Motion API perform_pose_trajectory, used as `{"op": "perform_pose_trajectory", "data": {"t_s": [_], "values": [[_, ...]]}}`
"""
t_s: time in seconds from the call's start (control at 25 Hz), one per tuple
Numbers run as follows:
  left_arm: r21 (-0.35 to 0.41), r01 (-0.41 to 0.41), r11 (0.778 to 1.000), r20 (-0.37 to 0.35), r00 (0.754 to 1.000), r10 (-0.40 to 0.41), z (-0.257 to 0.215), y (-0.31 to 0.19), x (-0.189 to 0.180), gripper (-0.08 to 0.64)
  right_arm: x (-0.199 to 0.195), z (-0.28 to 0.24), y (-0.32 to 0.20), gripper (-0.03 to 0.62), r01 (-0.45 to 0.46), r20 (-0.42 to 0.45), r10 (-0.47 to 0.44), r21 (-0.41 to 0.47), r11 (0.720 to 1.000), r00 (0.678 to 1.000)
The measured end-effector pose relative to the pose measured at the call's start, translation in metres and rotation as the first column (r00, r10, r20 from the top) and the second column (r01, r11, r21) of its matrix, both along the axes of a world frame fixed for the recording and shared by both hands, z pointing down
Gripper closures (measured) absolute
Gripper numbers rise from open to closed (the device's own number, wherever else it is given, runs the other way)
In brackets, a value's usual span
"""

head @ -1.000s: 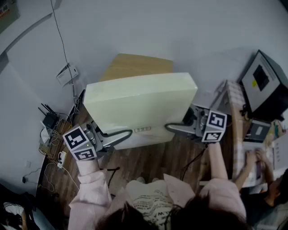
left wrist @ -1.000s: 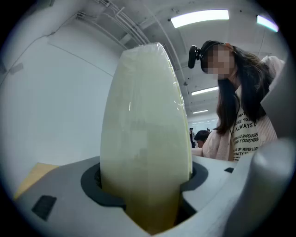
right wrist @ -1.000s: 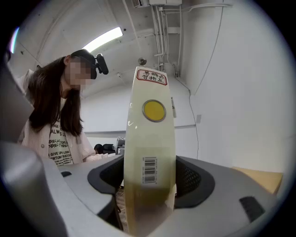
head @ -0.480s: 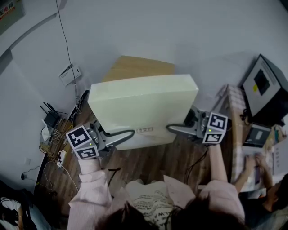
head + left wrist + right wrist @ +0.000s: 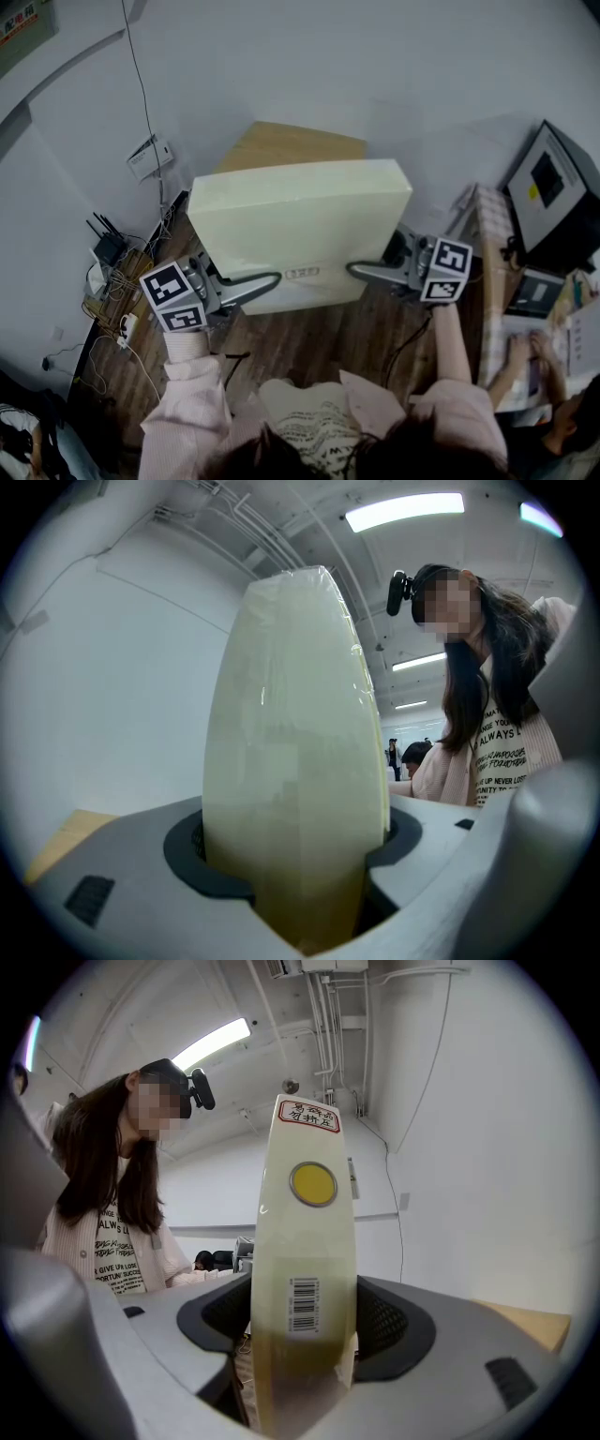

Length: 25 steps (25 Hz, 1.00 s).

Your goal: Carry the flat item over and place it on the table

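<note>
Left gripper (image 5: 272, 279) is clamped on the box (image 5: 300, 220) at its near-left edge, and right gripper (image 5: 356, 270) is clamped on the near-right edge, so it's a proper two-handed hold. Both gripper views show the pale slab wedged right between the pads, with the jaws spread fairly wide because the thing has some thickness. In the right gripper view the box's edge has a yellow dot sticker (image 5: 312, 1183) and a barcode (image 5: 303, 1305) just above the jaws.

The box is flat, cream and wrapped in something glossy. It's held roughly level in the air at the centre of the head view and isn't resting on anything I can see. Its near edge hangs over the wood floor (image 5: 319, 328).

Table (image 5: 291, 142) pokes out from behind the box's far edge, upper centre of the frame, up against the wall. Only a bare tan corner shows. I can't tell how much the box already overlaps it, or how high above it sits.

Progress-wise I'd say the pickup is done, the carry is close to over and the placing isn't done. What's left is getting it over the tabletop, lowering it flat and letting go on both sides.

Further out there's a router (image 5: 103, 248) at middle left and a monitor (image 5: 553, 178) at the right edge.
</note>
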<state>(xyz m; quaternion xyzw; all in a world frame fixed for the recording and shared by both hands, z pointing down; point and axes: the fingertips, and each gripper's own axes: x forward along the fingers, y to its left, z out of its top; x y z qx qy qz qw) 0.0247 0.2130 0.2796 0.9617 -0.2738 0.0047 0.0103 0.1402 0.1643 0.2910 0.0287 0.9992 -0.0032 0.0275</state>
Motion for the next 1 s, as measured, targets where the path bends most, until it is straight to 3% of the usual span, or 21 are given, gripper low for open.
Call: {"op": "perform_pose_trajectory", "data": {"t_s": [0.48,1.0], "values": [[-0.027,0.029,0.999,-0.005,1.0,-0.029,0.008,-0.027,0.001,0.233,0.0,0.008,-0.03,0.287,0.025,-0.008,-0.025,-0.02,0.999,1.0],[-0.032,0.018,0.999,-0.014,1.0,-0.019,0.02,-0.112,-0.047,0.232,-0.048,0.021,-0.115,0.288,0.017,-0.025,-0.018,-0.03,0.999,1.0]]}}
